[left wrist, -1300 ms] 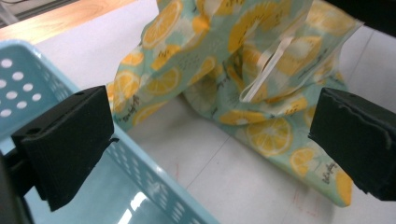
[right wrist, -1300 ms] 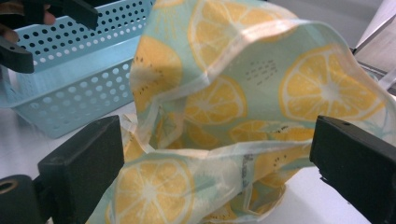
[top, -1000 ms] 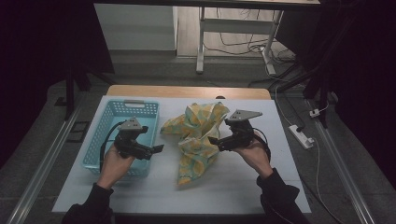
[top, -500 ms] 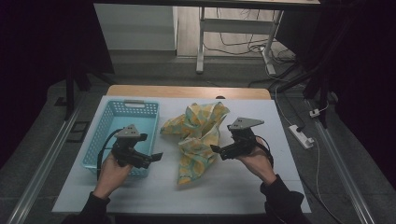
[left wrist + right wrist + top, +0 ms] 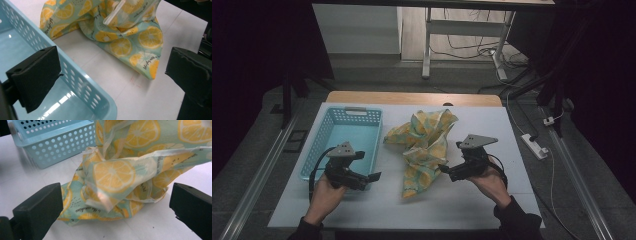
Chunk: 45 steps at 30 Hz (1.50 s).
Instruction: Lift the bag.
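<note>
In the left gripper view, the two black fingers (image 5: 37, 77) stand wide apart with nothing between them; one sits at lower left over the perforated wall of the light blue plastic basket (image 5: 82, 87), the other at the right edge over bare worktop. In the right gripper view the black fingers (image 5: 40, 207) are likewise spread open and empty, at the two lower corners, with the crumpled cloth just beyond them in mid-frame.

These close views give what the high view cannot: the thin cloth printed with orange and yellow citrus slices on pale green (image 5: 120, 37) carries small lines of dark script, a pale hemmed edge and a translucent fold near the top of the frame. The high view gives the layout instead: the left gripper (image 5: 373, 176) sits at lower left, at the near right corner of the basket, and the right gripper (image 5: 443, 169) sits right of centre, its tip close to the cloth's right edge; I cannot tell whether it touches.

The cloth lies bunched in the middle of the white worktop (image 5: 472, 200), a long rumpled heap running from upper centre down toward lower centre, just right of the basket and apart from it.

Counted: one cloth, one basket, two grippers, two hands.
</note>
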Each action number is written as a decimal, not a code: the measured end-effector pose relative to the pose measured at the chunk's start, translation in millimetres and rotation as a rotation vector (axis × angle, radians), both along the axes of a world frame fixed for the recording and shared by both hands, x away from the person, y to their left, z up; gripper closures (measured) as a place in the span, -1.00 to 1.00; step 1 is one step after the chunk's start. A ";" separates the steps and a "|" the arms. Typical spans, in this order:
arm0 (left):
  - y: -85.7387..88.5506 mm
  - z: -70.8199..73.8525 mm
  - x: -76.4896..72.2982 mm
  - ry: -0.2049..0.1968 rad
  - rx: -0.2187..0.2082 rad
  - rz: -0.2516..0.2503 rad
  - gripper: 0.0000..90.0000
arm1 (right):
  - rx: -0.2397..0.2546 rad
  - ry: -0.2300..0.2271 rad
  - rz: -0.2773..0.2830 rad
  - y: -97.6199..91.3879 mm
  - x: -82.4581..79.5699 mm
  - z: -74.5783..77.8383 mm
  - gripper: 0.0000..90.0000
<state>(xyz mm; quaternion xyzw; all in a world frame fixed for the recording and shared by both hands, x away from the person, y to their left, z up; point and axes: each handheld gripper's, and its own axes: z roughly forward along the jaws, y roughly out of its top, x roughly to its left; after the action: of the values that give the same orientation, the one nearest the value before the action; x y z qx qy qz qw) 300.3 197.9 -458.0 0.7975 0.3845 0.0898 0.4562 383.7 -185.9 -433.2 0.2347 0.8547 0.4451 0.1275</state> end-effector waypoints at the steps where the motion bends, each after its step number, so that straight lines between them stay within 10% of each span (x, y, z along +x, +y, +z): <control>1: 0.5 -0.5 -1.4 0.001 0.001 0.001 -1.00 | 0.001 0.003 0.002 -1.1 -1.8 -0.5 -1.00; 22: 39.9 -16.5 -55.7 0.001 -0.025 0.124 -1.00 | 0.023 0.000 -0.067 -37.4 -31.2 -12.7 -1.00; 45: 84.8 -44.1 -101.2 0.033 -0.023 0.277 -1.00 | 0.014 0.023 -0.261 -105.6 -54.9 -42.6 -1.00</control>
<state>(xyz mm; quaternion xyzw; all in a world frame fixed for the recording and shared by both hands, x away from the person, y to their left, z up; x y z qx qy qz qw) 199.2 282.7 -502.1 0.7329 0.4993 0.1342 0.4422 328.7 -291.5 -475.8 0.3499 0.8152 0.4278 0.1730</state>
